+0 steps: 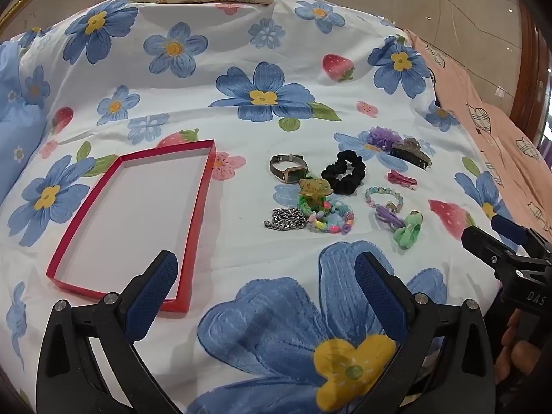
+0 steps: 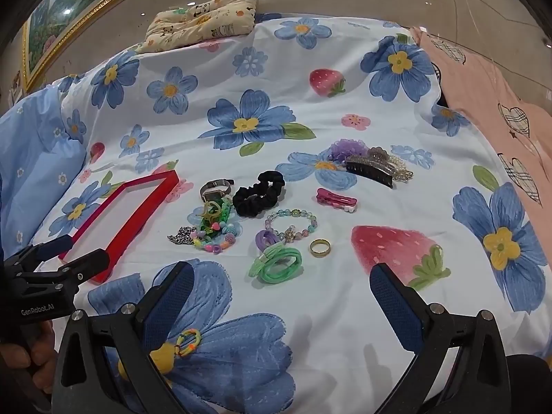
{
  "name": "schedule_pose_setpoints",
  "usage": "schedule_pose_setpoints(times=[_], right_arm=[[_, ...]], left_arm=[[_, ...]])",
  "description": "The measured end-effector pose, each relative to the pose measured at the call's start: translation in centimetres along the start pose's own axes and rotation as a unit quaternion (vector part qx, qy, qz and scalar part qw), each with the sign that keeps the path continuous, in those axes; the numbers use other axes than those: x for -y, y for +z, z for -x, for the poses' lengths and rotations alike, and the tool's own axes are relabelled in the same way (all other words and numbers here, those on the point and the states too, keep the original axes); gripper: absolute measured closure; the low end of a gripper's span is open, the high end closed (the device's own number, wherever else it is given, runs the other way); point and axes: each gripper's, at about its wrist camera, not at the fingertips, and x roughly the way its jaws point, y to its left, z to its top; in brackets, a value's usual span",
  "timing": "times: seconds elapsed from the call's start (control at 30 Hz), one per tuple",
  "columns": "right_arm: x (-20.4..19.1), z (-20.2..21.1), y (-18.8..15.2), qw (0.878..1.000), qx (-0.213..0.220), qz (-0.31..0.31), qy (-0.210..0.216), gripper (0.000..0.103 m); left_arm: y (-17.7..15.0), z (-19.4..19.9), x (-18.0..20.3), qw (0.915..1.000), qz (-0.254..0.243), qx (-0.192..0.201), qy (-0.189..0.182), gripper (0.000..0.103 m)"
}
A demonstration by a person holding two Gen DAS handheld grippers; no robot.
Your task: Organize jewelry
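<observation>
Hovering over the floral bedsheet [image 1: 220,51], left gripper [image 1: 267,284] and right gripper [image 2: 281,291] — both spread wide, nothing between the pads. Red tray [image 1: 198,214] lying bare on the sheet, left of the jewelry. Clustered beside it: watch [image 1: 289,169], black scrunchie [image 1: 344,171], silver chain [image 1: 285,220], beaded bracelet [image 2: 291,224] — gold ring [image 2: 320,247] nearest the right gripper.

Both wrist views look down, sharing the red tray [image 1: 131,220].
</observation>
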Motion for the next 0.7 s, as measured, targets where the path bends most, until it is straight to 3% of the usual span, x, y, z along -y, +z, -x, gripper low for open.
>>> schedule_pose_setpoints(times=[0.7], right_arm=[[-0.5, -0.17, 0.05, 1.0, 0.001, 0.001, 0.009, 0.0]], left_arm=[[-0.02, 0.02, 0.06, 1.0, -0.001, -0.001, 0.0, 0.0]])
